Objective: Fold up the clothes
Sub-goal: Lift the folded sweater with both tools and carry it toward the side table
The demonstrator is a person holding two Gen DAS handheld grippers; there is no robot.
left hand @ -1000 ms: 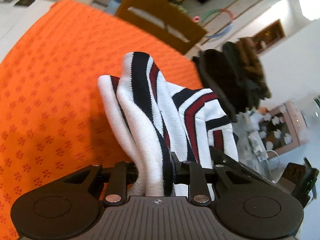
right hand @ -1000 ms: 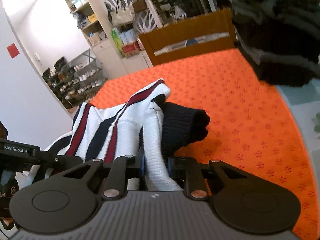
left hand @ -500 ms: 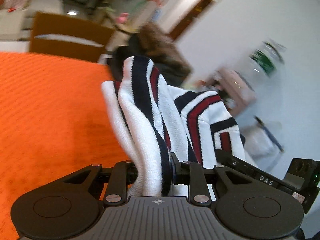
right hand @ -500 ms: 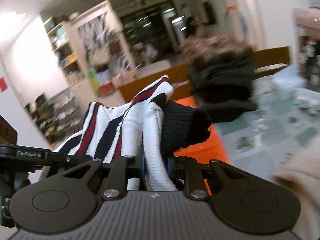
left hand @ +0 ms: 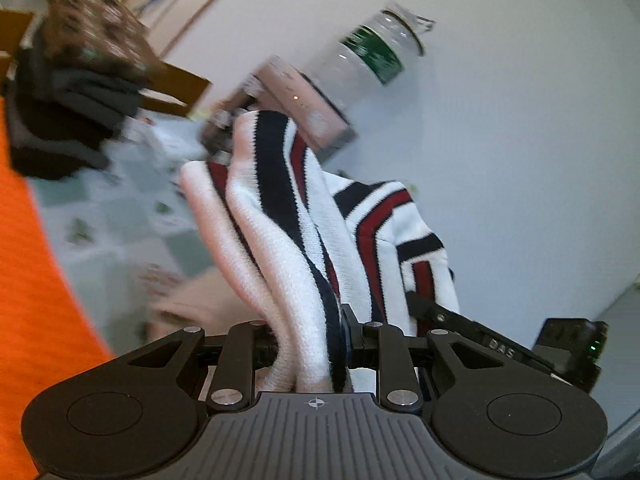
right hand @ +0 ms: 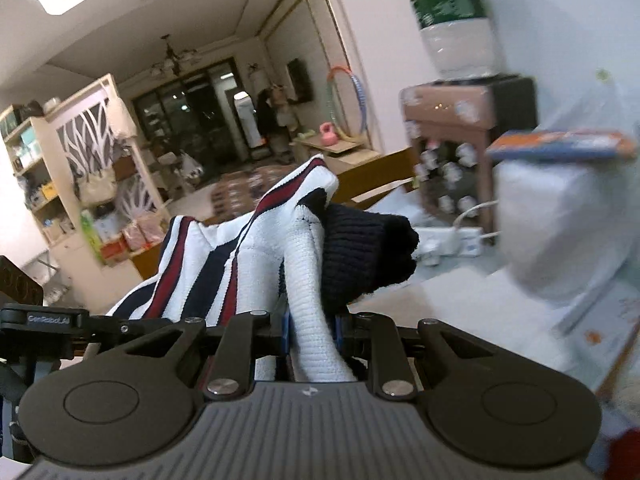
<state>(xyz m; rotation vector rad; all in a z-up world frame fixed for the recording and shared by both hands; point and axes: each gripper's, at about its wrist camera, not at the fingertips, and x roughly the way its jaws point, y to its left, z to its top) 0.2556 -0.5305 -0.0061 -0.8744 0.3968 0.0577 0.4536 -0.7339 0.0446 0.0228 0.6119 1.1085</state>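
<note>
A white knit sweater with navy and red stripes [left hand: 288,216] is bunched up and held in the air by both grippers. My left gripper [left hand: 308,344] is shut on a thick fold of it. My right gripper [right hand: 310,336] is shut on another fold of the sweater [right hand: 256,248], next to its navy cuff [right hand: 364,252]. Each gripper's body shows at the edge of the other's view, close alongside. The orange tablecloth [left hand: 28,288] lies at the far left of the left wrist view.
A pile of dark folded clothes [left hand: 72,104] sits past the orange cloth. A beige garment [left hand: 192,300] lies on the pale table. A water dispenser with its bottle [right hand: 456,28] and a white bag [right hand: 560,224] stand to the right. A wooden chair [left hand: 176,88] is behind.
Both grippers have swung to the right with the sweater, away from the orange cloth toward the water dispenser and the wall. Both stay shut on the sweater.
</note>
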